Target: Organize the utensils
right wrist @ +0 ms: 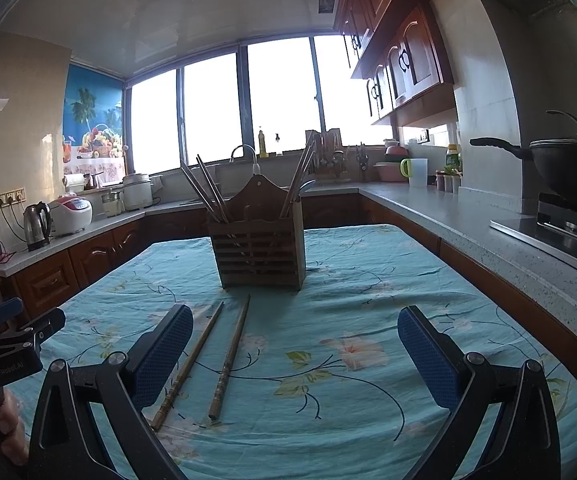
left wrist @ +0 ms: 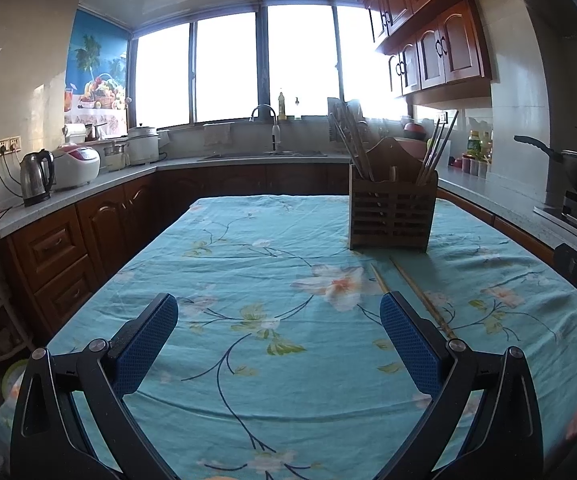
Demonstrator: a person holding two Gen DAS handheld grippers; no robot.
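Observation:
A slatted wooden utensil holder (right wrist: 259,240) (left wrist: 392,210) stands on the table with several chopsticks and a spoon leaning in it. Two loose wooden chopsticks (right wrist: 230,354) (left wrist: 422,294) lie on the cloth in front of it, side by side. My right gripper (right wrist: 294,350) is open above the cloth, its left finger beside the left chopstick (right wrist: 190,362). My left gripper (left wrist: 278,338) is open too, left of the chopsticks, with its right finger covering the near end of one. Nothing is held by either.
The table carries a turquoise floral cloth (left wrist: 248,272). Counters ring it: kettle (left wrist: 36,178) and rice cooker (left wrist: 74,166) on the left, sink (left wrist: 264,154) at the back, wok on a stove (right wrist: 572,172) on the right. A hand shows at each view's edge.

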